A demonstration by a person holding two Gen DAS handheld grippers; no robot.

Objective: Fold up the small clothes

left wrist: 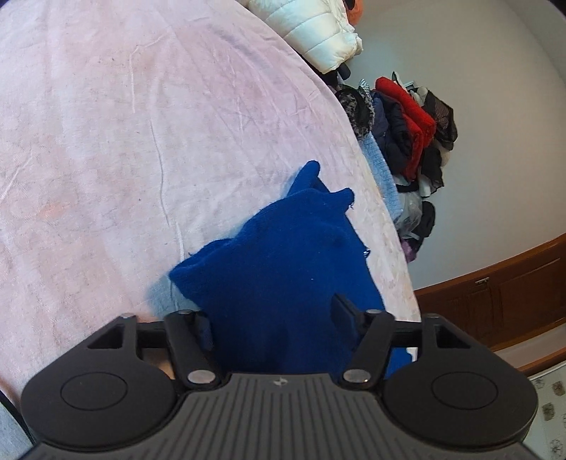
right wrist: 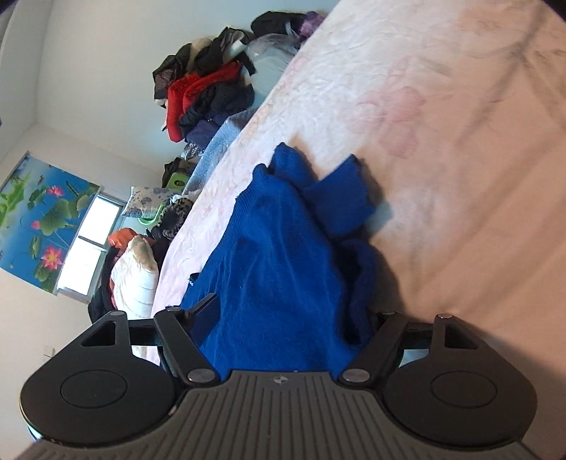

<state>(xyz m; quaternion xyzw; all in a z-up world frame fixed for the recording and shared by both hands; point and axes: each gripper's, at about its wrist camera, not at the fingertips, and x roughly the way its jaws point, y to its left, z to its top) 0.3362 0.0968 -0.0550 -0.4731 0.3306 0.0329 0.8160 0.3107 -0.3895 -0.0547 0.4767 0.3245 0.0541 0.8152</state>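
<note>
Left wrist view: the pink sheet (left wrist: pixel 106 159) fills the left; the blue garment (left wrist: pixel 283 276) lies bunched at its right edge and runs in between the fingers (left wrist: pixel 341 311) of the left gripper (left wrist: pixel 272 318), whose jaws stand apart, though whether the pads press the cloth cannot be told. A white jacket (left wrist: pixel 311 32) and a clothes pile (left wrist: pixel 410 131) lie beyond. Right wrist view: a lotus poster (right wrist: pixel 42 219) hangs by the window (right wrist: pixel 92 240); the garment fills the gap of the right gripper (right wrist: pixel 293 318), jaws apart, one finger (right wrist: pixel 205 315) beside the cloth, grip unclear.
</note>
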